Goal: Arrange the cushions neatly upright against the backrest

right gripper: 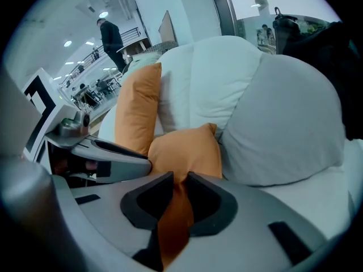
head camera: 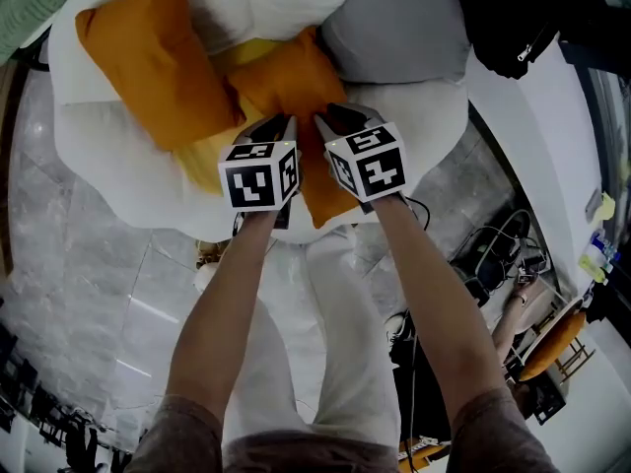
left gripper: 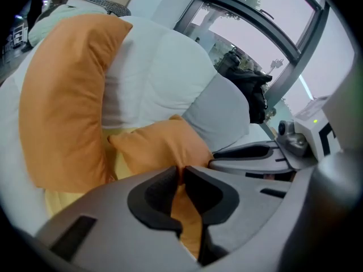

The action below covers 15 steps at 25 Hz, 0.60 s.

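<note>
A small orange cushion (head camera: 291, 82) lies in the middle of the white sofa (head camera: 108, 156), one corner toward me. My left gripper (head camera: 279, 124) and right gripper (head camera: 335, 119) sit side by side at its near edge, each shut on a fold of its fabric. In the left gripper view the pads (left gripper: 164, 188) pinch orange cloth (left gripper: 164, 146); the right gripper view shows the same pinch (right gripper: 180, 180). A larger orange cushion (head camera: 148, 57) leans at the left, a grey cushion (head camera: 394, 28) at the right. A yellow cushion (head camera: 202, 161) lies partly under the orange ones.
A black bag (head camera: 513, 18) rests beyond the sofa's right end. Cables and small gear (head camera: 503, 249) lie on the floor at the right, with a wooden stool (head camera: 552, 348) nearby. Grey marble floor (head camera: 79, 264) spreads to the left. A person (right gripper: 110, 35) stands far behind.
</note>
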Each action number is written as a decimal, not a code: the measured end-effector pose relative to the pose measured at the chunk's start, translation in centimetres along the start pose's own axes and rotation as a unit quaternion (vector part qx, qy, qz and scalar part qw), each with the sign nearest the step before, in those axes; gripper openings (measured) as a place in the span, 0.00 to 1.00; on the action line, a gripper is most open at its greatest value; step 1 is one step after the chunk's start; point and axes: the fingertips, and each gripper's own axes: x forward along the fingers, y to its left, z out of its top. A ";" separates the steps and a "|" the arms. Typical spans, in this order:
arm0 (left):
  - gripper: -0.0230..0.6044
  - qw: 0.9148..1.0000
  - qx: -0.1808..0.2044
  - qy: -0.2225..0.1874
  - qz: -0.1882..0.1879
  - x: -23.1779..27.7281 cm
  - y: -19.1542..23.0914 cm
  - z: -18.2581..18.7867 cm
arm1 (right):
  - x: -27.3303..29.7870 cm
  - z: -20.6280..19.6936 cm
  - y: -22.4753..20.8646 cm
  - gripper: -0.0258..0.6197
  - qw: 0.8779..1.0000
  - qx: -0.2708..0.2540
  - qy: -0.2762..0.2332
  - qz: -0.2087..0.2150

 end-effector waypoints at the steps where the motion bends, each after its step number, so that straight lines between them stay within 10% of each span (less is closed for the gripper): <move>1: 0.10 1.000 -0.002 0.001 0.002 0.1 0.0 -0.1 | 0.0 -0.1 0.0 0.16 1.000 0.001 0.003 0.000; 15: 0.05 0.998 0.054 -0.014 -0.003 -3.8 -3.5 4.4 | -4.8 3.4 -0.3 0.08 0.997 0.051 -0.038 -0.031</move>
